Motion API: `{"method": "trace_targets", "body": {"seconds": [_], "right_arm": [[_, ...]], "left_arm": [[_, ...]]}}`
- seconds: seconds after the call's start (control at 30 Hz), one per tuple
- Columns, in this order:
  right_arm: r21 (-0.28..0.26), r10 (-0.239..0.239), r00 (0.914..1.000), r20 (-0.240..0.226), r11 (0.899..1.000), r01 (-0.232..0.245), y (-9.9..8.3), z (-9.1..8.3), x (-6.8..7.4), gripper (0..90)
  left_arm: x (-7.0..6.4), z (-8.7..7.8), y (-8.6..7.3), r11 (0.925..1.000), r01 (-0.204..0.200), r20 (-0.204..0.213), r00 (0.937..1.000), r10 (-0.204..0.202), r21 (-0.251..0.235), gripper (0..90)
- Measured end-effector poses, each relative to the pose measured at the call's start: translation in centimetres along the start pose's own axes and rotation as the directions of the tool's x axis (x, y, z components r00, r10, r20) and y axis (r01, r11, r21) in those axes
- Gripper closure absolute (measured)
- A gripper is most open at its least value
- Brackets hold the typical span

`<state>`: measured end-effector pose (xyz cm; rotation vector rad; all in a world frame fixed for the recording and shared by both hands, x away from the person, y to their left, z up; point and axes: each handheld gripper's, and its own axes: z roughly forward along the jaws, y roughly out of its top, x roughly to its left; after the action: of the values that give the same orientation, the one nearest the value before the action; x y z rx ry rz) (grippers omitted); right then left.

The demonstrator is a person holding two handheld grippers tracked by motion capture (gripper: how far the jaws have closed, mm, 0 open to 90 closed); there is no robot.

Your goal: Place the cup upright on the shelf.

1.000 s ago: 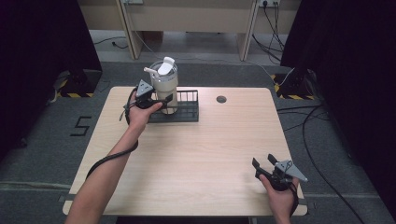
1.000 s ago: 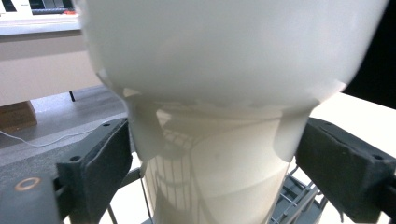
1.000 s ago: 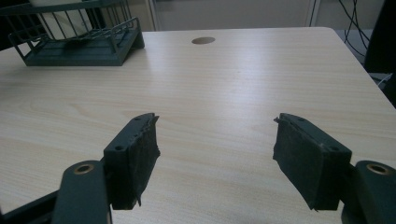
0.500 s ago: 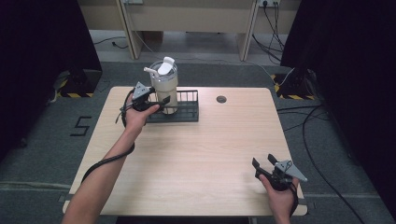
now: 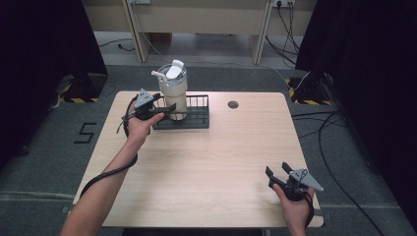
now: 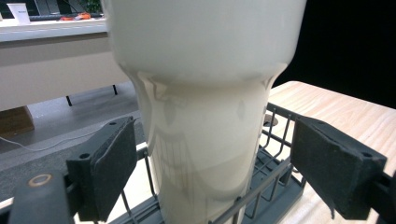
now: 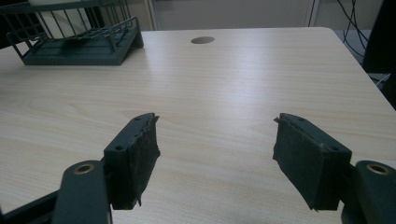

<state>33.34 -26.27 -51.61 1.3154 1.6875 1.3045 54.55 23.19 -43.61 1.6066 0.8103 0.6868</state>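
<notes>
A tall cream tumbler (image 5: 173,93) with a clear lid and straw stands upright in the left end of a dark wire rack (image 5: 196,119) at the table's far side. My left gripper (image 5: 163,104) is open at the tumbler's left, level with its lower half. In the left gripper view the tumbler (image 6: 205,70) stands between the pads (image 6: 112,163) with a gap on each side, the gripper (image 6: 224,161) straddling it above the rack's wires (image 6: 275,158). My right gripper (image 5: 276,170) is open near the front right corner, and in its own view (image 7: 222,154) holds nothing.
The wooden table (image 5: 211,167) has a round cable hole (image 5: 233,104) right of the rack, seen too in the right gripper view (image 7: 202,40). The rack (image 7: 74,44) lies far off to that view's upper left. Cables run over the floor at the right.
My left gripper has drawn back a little to the left and toward the person, away from the tumbler. The right gripper has not moved.
</notes>
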Motion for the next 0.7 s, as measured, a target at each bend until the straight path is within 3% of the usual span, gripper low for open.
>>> {"method": "trace_targets", "body": {"seconds": [0.37, 0.7], "right_arm": [[-0.001, 0.000, 1.0000, 0.003, 1.000, 0.000, 0.0, 0.0, 0.0, 30.5], [0.000, 0.003, 1.0000, 0.003, 1.000, -0.003, 0.0, 0.0, 0.0, 30.5]], "left_arm": [[0.0, -2.2, -0.2, 0.9999, -0.013, 0.005, 0.9999, 0.013, -0.003, 14.2], [-0.2, -5.3, -1.0, 0.9999, -0.009, 0.027, 0.9996, 0.009, -0.010, 14.2]]}}
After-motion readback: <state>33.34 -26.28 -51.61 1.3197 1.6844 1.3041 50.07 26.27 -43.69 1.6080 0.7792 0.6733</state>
